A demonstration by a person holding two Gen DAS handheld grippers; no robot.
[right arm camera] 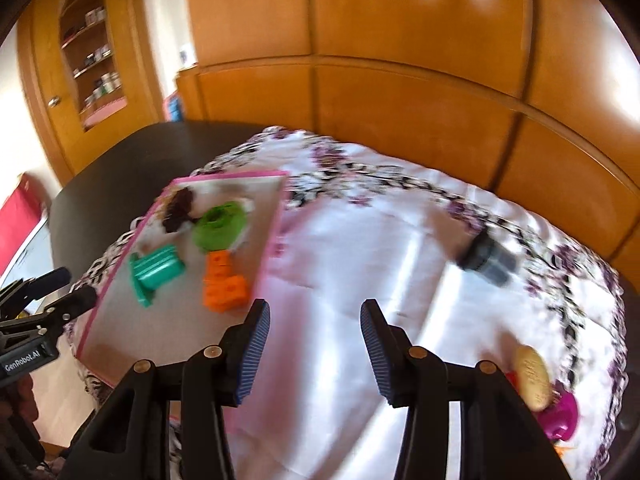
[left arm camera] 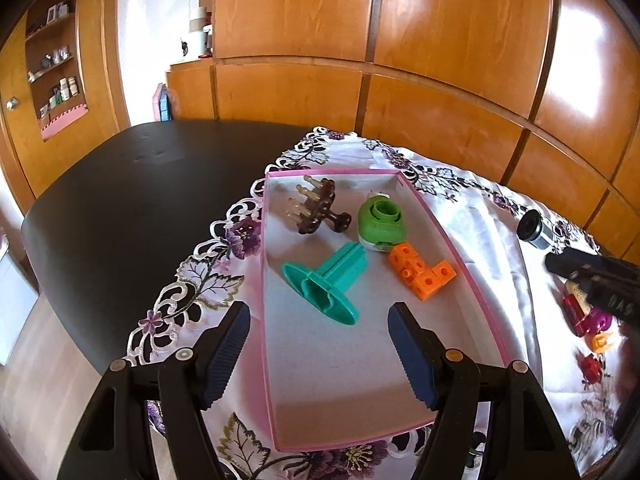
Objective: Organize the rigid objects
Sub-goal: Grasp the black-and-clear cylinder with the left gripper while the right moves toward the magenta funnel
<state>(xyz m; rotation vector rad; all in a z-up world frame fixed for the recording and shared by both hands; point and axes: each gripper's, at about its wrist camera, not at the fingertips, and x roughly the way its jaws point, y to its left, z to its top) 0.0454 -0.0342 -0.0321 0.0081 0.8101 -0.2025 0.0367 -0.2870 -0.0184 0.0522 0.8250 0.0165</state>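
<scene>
Glossy wooden cabinets (left arm camera: 440, 40), dark table (left arm camera: 140, 200)

The near half of the pink box (left arm camera: 460, 256) is lying bare, while the teal piece (left arm camera: 324, 284), orange blocks (left arm camera: 420, 272), green toy (left arm camera: 380, 224) and brown clip (left arm camera: 316, 208) are crowding its far half. White cloth (right arm camera: 360, 248) is lying bare between the box and the dark cylinder (right arm camera: 486, 260).

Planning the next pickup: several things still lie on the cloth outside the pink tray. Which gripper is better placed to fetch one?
Probably the right gripper: its open, empty jaws are over the cloth, with the dark cylinder ahead. The left gripper hangs over the pink tray.
</scene>
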